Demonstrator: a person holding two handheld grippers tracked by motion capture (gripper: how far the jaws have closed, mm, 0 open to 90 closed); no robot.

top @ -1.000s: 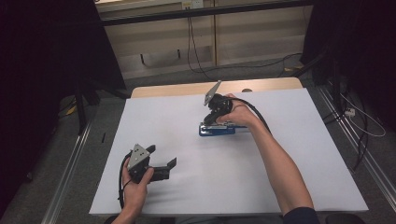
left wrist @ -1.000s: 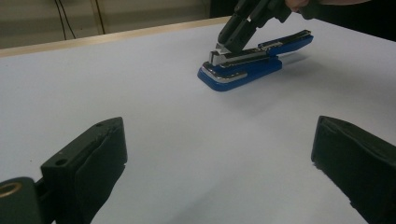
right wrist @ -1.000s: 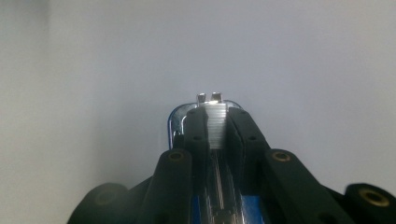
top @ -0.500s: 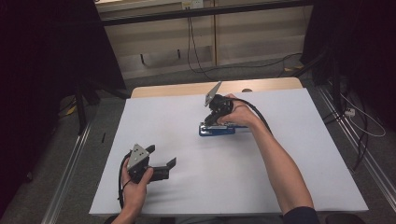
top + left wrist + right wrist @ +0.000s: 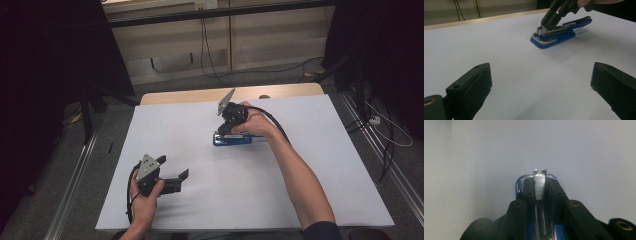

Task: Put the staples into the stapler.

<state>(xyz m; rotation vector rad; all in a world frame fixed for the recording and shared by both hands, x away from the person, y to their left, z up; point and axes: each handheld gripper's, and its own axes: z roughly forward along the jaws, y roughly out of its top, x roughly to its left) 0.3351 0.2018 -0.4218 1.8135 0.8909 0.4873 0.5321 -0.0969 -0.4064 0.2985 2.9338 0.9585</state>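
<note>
A blue stapler (image 5: 234,139) lies on the white table top (image 5: 300,165), a little beyond the middle. My right gripper (image 5: 223,131) comes down on its front end at a slant. Its jaws are shut on the stapler's silver staple rail (image 5: 539,185), which shows between the pads above the blue base (image 5: 518,184). In the left gripper view, the stapler (image 5: 559,35) lies ahead with the right gripper (image 5: 547,24) clamped on its metal nose. My left gripper (image 5: 174,168) rests low at the near left, jaws open wide with nothing between them (image 5: 541,82).
A wooden strip (image 5: 280,92) runs along the table's far edge. Metal rails (image 5: 75,185) flank the table on both sides. Cables (image 5: 390,135) trail on the floor at the right and behind.
</note>
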